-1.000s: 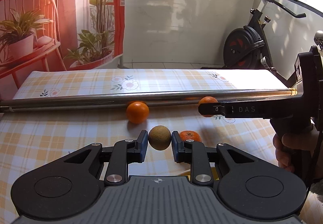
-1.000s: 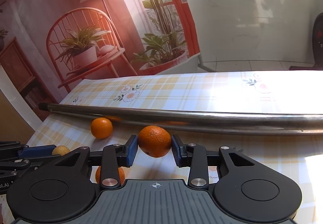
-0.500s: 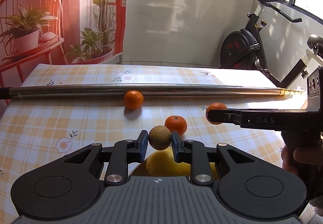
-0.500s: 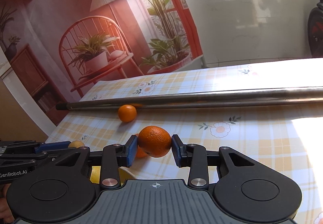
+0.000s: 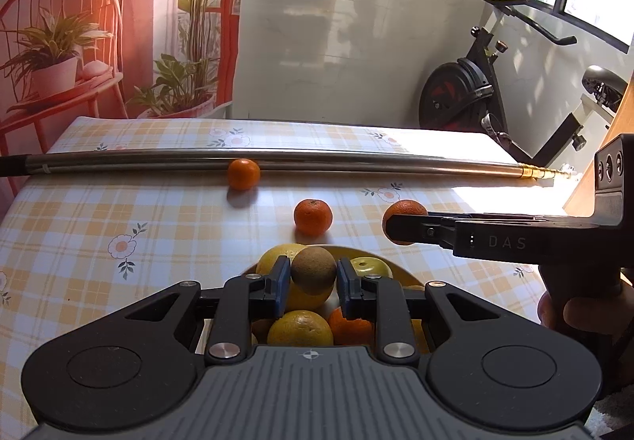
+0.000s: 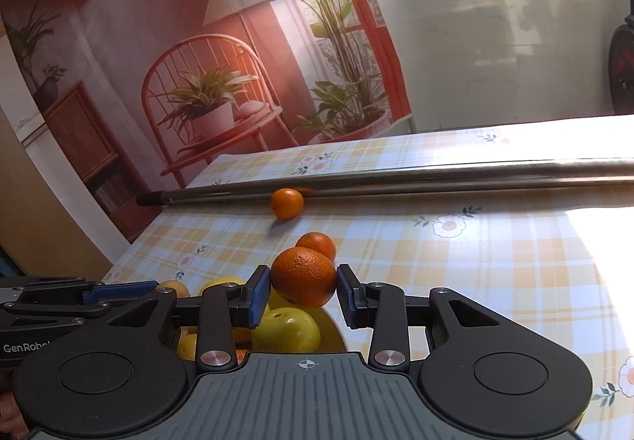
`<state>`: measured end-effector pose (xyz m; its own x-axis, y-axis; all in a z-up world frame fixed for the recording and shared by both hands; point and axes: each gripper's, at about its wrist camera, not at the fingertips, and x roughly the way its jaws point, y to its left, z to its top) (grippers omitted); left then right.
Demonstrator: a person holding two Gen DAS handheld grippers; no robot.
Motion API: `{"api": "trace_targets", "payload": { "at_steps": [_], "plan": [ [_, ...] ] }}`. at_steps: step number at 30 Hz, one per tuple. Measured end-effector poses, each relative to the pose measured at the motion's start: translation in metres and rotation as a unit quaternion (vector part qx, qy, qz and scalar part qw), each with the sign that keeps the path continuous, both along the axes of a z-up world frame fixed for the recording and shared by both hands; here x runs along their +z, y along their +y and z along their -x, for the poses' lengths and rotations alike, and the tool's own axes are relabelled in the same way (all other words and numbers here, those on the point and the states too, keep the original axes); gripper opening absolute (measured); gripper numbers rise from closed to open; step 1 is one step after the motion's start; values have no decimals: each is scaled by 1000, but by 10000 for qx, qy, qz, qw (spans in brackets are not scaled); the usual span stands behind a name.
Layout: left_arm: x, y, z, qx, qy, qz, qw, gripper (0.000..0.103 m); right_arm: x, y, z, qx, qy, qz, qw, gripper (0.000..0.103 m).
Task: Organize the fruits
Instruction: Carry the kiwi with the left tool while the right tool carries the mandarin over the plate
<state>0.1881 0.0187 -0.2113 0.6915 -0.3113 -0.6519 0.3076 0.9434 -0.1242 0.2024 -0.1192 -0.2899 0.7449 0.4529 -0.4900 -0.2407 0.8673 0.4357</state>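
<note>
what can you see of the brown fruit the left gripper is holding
The brown fruit is small, round and dull, with a matte, slightly rough skin, kiwi-like in look. It sits pinched between the two blue-padded fingers of the left gripper, one pad on each side, lifted off the table. It hangs just above the yellow bowl of citrus and touches nothing but the pads. Its underside is hidden.

You are working in a home: a table under a yellow-checked floral tablecloth (image 5: 99,226) fills the centre of the frame, a black exercise bike (image 5: 471,95) stands at upper right, and a red mural of a chair and potted plants (image 6: 206,99) covers the wall at upper left.
</note>
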Motion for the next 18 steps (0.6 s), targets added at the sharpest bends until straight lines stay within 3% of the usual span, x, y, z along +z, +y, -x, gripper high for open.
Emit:
{"api": "trace_targets", "payload": {
  "at_steps": [18],
  "plan": [
    [-4,10,48,-66,85,173,9998,27,22,15,64,128,-250,322,9991,33]
  ]
}}
